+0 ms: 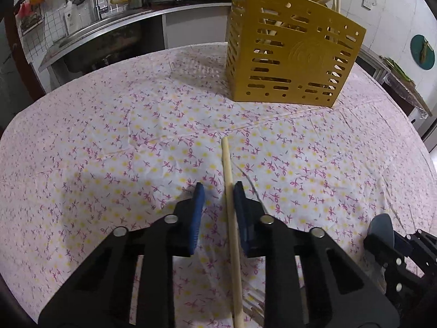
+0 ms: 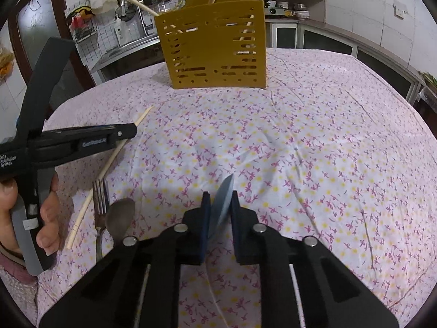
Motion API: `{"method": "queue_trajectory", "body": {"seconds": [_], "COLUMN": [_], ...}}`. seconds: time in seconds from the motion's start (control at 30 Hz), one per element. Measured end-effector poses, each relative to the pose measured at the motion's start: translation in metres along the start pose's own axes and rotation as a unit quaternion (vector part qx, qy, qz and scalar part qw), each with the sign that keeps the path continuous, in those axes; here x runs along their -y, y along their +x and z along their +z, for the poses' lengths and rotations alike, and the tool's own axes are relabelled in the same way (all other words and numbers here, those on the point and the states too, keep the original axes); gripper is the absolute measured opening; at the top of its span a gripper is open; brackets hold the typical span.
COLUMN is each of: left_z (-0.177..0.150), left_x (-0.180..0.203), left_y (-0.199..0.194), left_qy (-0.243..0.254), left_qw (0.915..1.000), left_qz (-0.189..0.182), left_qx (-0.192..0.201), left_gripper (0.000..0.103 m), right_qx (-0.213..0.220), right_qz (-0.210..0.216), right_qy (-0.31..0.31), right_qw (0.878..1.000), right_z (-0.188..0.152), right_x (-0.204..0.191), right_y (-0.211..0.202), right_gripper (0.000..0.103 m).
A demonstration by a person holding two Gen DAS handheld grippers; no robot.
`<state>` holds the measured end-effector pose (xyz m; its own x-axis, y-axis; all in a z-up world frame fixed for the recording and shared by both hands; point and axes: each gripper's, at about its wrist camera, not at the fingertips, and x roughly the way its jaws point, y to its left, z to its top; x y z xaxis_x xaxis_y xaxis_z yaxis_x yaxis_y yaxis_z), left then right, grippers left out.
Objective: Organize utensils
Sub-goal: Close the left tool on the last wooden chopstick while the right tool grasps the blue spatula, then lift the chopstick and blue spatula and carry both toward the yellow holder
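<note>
pick-up in hand on both sides; lift and transfer to the holder still to come

left gripper [image 1: 218, 191] straddles a chopstick [image 1: 228, 191] lying on the cloth [image 1: 109, 136]. the stick touches the right pad, with a gap to the left pad, so the jaws are narrow but not yet clamped. right gripper [image 2: 220, 199] pinches a pale blue spoon [image 2: 225, 199], its bowl upright between the pads. the yellow holder [image 2: 215, 46] stands well ahead, chopsticks already in it. a fork [image 2: 99, 205] and a metal spoon [image 2: 120, 218] lie loose near the left hand [image 2: 46, 218]. judged next: close fully on the stick, then lift level, since a thin stick may roll or pivot.
</note>
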<state>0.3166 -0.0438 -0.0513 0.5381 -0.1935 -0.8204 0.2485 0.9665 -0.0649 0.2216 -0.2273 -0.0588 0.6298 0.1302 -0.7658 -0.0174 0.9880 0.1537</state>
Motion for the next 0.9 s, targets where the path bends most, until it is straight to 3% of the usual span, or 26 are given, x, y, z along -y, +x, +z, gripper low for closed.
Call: {"method": "queue_trajectory", "body": {"seconds": [0.13, 0.4, 0.5, 0.9], "left_z": [0.0, -0.003, -0.004, -0.005], "left_x": [-0.009, -0.016, -0.015, -0.002], "left_y": [-0.001, -0.01, -0.015, -0.003], "left_qy": [-0.012, -0.02, -0.022, 0.007], "left_qw": [0.9996, 0.999, 0.9985, 0.9996], "left_qz": [-0.025, -0.04, -0.049, -0.012], "left_qx": [-0.006, -0.003, -0.005, -0.026], "left_gripper": [0.007, 0.0, 0.0, 0.005], "right_qx": [0.003, 0.01, 0.011, 0.01], "right_qz": [0.013, 0.032, 0.04, 0.042], "right_qy": [0.012, 0.028, 0.038, 0.039], "right_qw": [1.0, 0.999, 0.998, 0.998], "right_z": [0.0, -0.001, -0.002, -0.001], "right_x": [0.006, 0.015, 0.021, 0.019], "right_y": [0.0, 0.0, 0.0, 0.001], "right_gripper": [0.014, 0.013, 0.013, 0.013]}}
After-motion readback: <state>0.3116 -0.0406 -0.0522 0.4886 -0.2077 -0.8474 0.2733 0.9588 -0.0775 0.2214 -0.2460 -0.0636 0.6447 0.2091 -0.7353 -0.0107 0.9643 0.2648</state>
